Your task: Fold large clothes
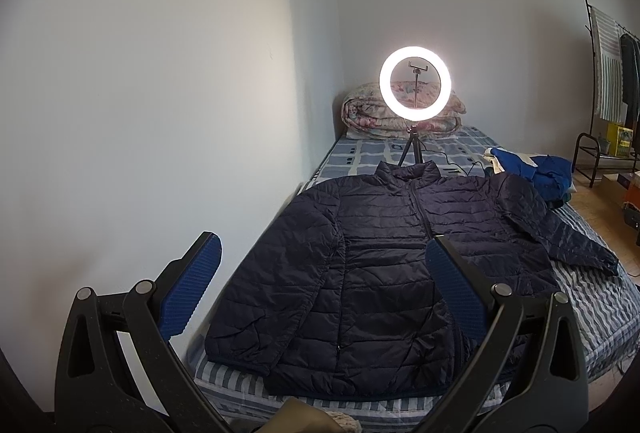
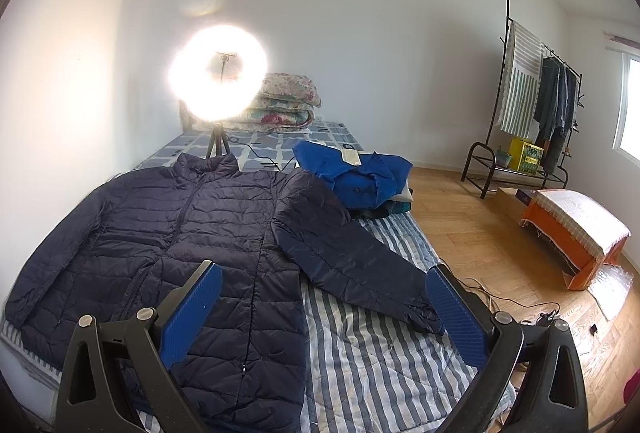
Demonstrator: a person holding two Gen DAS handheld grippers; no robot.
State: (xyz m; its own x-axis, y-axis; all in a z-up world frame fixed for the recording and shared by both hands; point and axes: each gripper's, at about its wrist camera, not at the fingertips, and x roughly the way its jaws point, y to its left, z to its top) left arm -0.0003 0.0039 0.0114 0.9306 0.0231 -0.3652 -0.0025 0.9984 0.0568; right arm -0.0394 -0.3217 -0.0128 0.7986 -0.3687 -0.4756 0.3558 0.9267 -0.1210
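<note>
Above the near end of the bed, the left gripper (image 1: 324, 285) hangs with its blue-padded fingers (image 1: 192, 289) spread wide and nothing between them; beyond it lies the dark padded jacket (image 1: 360, 257), spread flat on its back, zipped up, collar toward the far wall, its hem close to the near edge of the bed (image 1: 592, 313); one sleeve rests folded along the body on the wall side, the other stretches out toward the open side of the bed.

The right gripper (image 2: 324, 309) is likewise spread and holds nothing; its left finger (image 2: 192, 313) shows over the lower front of the jacket (image 2: 192, 233), its right finger (image 2: 456, 317) just beside the cuff of the outstretched sleeve (image 2: 352, 257), though whether it touches the cloth I cannot tell; under both lies the striped bedcover (image 2: 372, 365).

Past the jacket's collar stands a lit ring light (image 1: 415, 82) on a small tripod, its cord trailing over the checked sheet; behind it a folded floral quilt (image 2: 286, 101) sits against the wall; near the sleeve's shoulder a heap of blue clothes (image 2: 360, 177) rests on the bed's edge; farther off, on the wooden floor (image 2: 500, 233), are a clothes rack (image 2: 532, 105) with hanging garments and an orange box (image 2: 580, 233) under a cloth.
</note>
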